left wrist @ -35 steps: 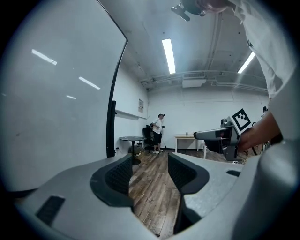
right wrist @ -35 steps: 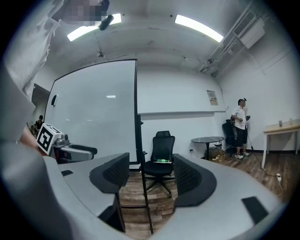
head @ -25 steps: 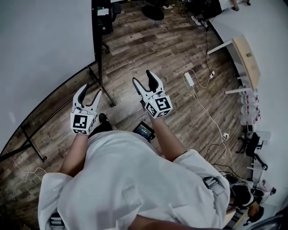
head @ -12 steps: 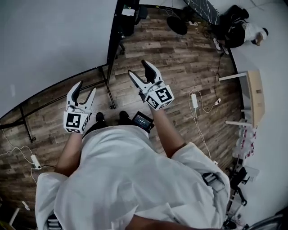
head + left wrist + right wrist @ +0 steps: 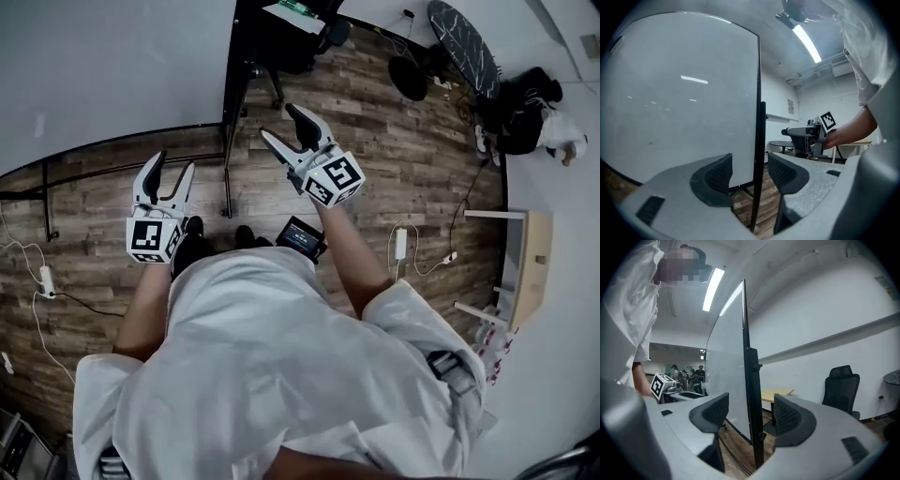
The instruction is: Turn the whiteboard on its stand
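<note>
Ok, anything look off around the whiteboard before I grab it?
Nothing damaged or askew: the whiteboard stands upright in its stand. Only a loose cable and power strip lie on the floor near its foot; they might snag.

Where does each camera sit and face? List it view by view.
Head view: on the person's head, looking steeply down at the floor, whiteboard, white shirt, forearms, left gripper and right gripper.
Left gripper view: on the left gripper, looking along its open jaws at the whiteboard's face and black post; right forearm shows.
Right gripper view: on the right gripper, facing the whiteboard nearly edge-on; white shirt shows.
Shared: both gripper views show that post and the other gripper.
</note>
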